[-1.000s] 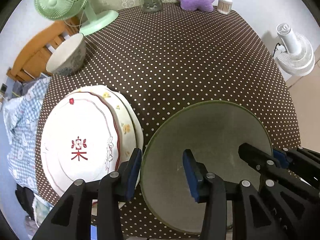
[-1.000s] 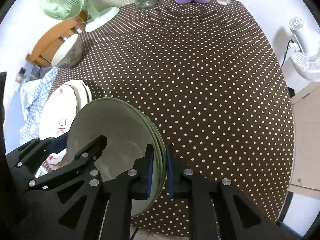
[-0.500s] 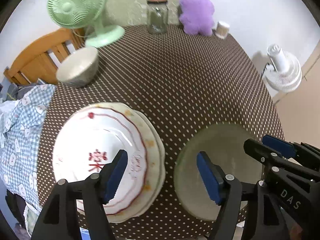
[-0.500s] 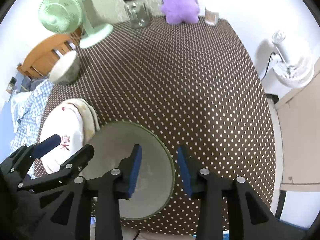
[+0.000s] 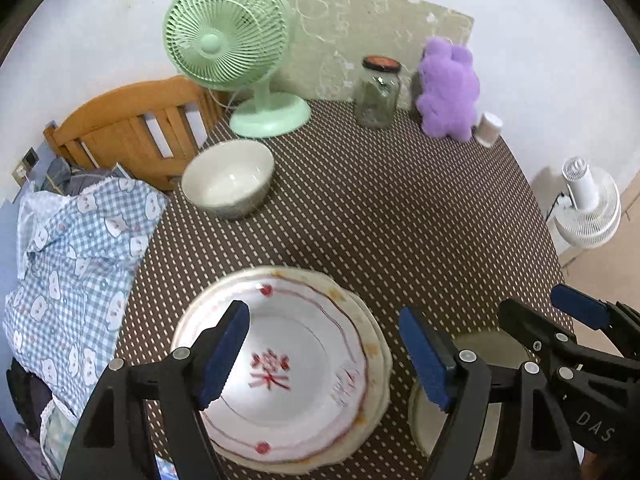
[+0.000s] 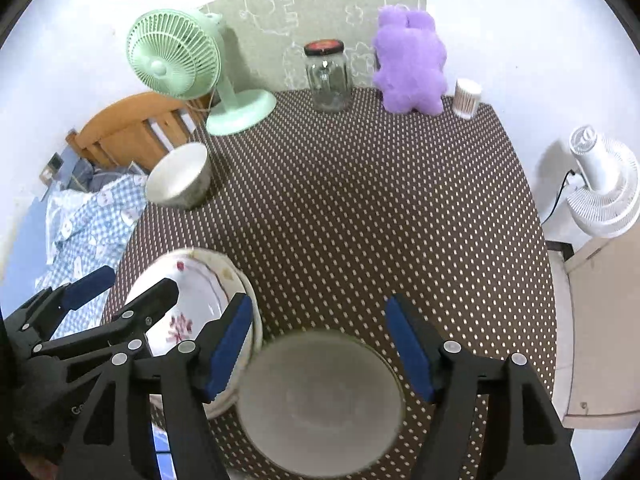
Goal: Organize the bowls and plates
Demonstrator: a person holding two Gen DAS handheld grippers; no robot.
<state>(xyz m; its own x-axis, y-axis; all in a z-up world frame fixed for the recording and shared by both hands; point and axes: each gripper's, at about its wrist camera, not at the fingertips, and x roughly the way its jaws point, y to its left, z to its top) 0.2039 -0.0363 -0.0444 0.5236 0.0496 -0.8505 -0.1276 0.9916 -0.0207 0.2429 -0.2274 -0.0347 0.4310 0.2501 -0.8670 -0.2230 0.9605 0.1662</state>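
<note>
A stack of white plates with red trim (image 5: 296, 364) lies at the table's near left; it also shows in the right wrist view (image 6: 200, 304). A grey-green plate (image 6: 320, 404) lies flat at the near edge, to its right; part of it shows in the left wrist view (image 5: 496, 352). A white bowl (image 5: 228, 178) stands upright at the left edge, also in the right wrist view (image 6: 180, 182). My left gripper (image 5: 324, 354) is open and empty above the white stack. My right gripper (image 6: 320, 348) is open and empty above the green plate.
On the dotted brown tablecloth (image 5: 380, 208) at the back stand a green fan (image 5: 232, 52), a glass jar (image 5: 378, 92), a purple plush toy (image 5: 448, 88) and a small white container (image 5: 489, 129). A wooden chair (image 5: 132, 128) with checked cloth (image 5: 76, 248) is left. A white fan (image 5: 588, 204) stands right.
The right gripper let go of the green plate, which now lies flat on the table. Both grippers opened wider and rose back from the plates.
</note>
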